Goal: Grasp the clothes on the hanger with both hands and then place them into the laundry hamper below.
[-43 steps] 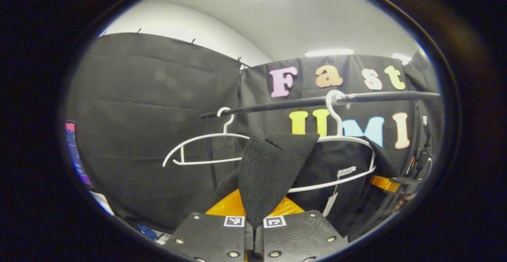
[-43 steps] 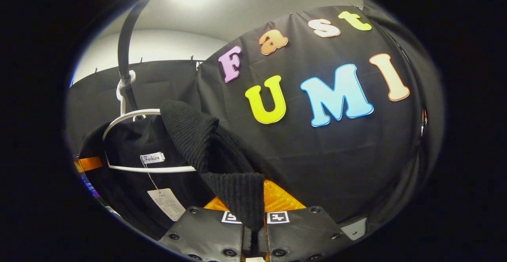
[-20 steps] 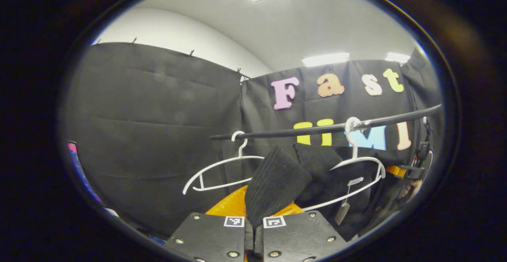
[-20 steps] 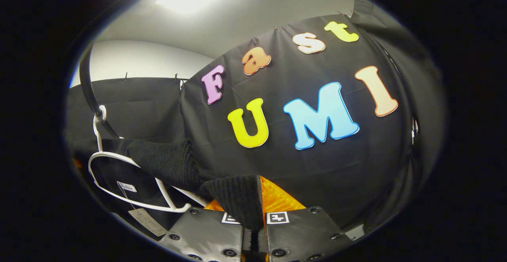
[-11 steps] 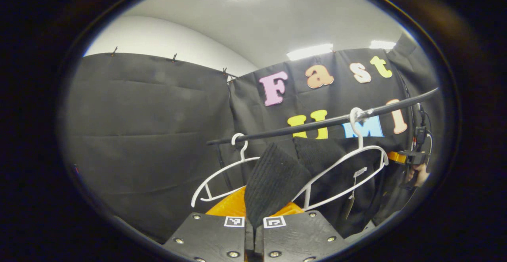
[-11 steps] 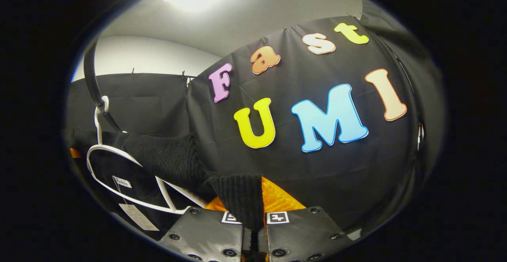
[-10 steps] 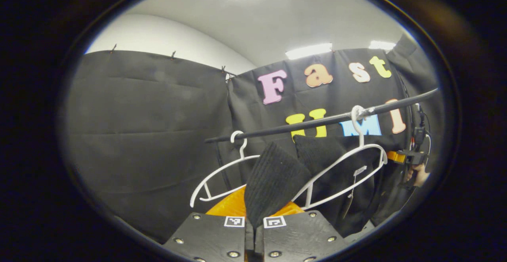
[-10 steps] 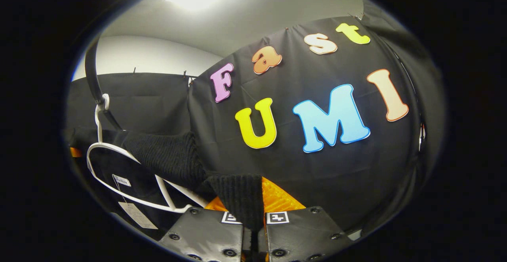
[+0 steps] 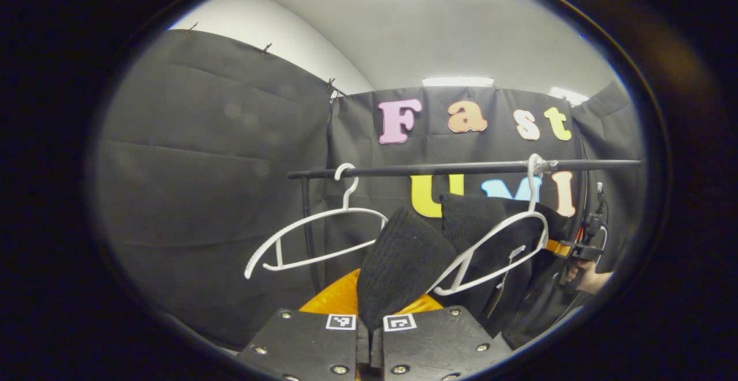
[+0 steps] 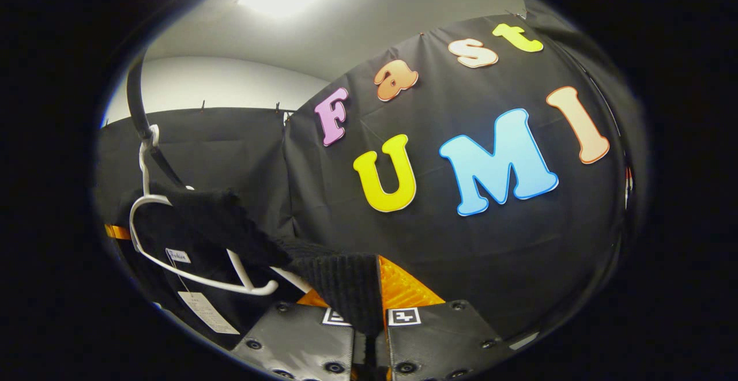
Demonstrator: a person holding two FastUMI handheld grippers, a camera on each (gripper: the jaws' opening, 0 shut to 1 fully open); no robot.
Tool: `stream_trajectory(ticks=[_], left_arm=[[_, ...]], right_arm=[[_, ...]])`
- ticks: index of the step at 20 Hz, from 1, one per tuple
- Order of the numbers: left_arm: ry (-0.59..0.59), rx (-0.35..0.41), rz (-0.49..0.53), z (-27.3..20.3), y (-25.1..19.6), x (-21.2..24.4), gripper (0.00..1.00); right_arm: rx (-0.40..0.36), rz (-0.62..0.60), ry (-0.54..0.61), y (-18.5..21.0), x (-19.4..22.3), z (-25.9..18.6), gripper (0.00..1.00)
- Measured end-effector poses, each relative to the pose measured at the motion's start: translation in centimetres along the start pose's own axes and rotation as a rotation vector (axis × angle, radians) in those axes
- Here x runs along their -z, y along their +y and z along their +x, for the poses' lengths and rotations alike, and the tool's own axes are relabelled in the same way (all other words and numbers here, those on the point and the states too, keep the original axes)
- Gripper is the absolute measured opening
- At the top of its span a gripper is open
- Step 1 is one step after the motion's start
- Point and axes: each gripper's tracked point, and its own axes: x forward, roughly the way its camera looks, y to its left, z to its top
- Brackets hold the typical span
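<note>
Here both the left gripper [image 9: 370,335] and right gripper [image 10: 369,335] pinch the black sweater [image 9: 403,263]; left gripper view adds a bare hanger [image 9: 314,237].

Both views look upward, close — sharing the hanger [image 9: 496,242] [image 10: 190,254].

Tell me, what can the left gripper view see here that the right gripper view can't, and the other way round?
Left gripper view: a second, bare white hanger on the black rail, plus a hand holding the right gripper at the far right.
Right gripper view: the paper hang tag seen close and plain.
Both: the black knit garment draped on its white hanger, and each camera's own gripper, such as the left gripper, pinching that knit.
</note>
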Motion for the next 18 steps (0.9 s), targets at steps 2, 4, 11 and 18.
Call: stream_trajectory(ticks=[2,4,11,18], left_arm=[[0.039,-0.008,-0.014,0.0,1.0,1.8,0.02],[0.045,-0.01,-0.018,-0.3,1.4,2.7,0.03],[0.054,-0.029,-0.076,-0.8,1.0,5.3,0.03],[0.132,-0.024,-0.095,-4.1,-0.5,9.3,0.04]], right_arm=[[-0.008,-0.002,0.029,0.2,1.2,0.1,0.1],[-0.012,0.014,0.036,0.3,1.8,-0.1,0.1],[-0.015,0.018,0.069,0.6,3.7,0.1,0.1],[0.013,0.085,0.122,0.1,6.4,-0.4,0.1]])
